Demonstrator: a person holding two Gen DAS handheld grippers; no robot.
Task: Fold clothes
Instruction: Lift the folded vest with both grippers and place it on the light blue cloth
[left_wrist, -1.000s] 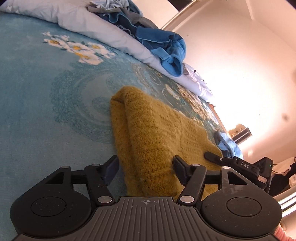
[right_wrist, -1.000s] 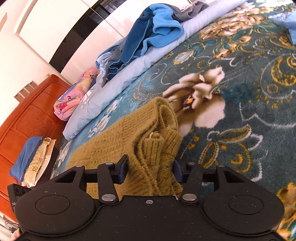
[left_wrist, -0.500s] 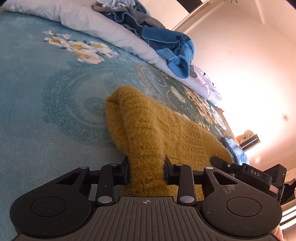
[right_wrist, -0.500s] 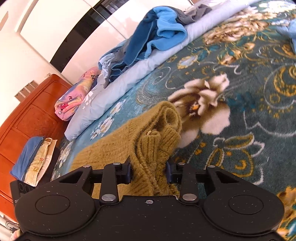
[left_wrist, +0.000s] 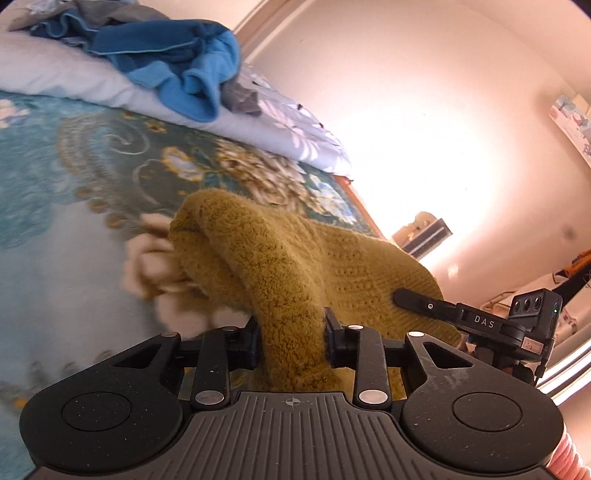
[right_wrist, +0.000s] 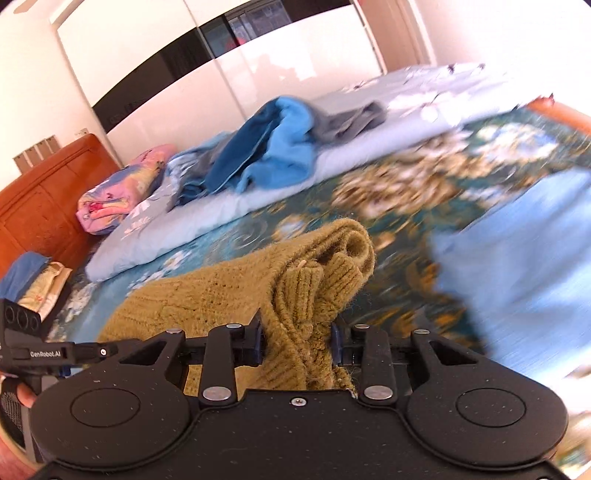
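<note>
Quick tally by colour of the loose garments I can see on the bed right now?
Mustard sweater, shut in the jaws of both the left gripper and right gripper: 1
Blue garment on the pale quilt: 1
Grey garment beside it: 1
Total: 3

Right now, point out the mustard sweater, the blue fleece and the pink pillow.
mustard sweater (left_wrist: 295, 266): left wrist view, on the knit bunched ahead of the fingers.
blue fleece (right_wrist: 280, 147): right wrist view, on its light blue fold.
pink pillow (right_wrist: 118, 192): right wrist view, on its patterned side.
</note>
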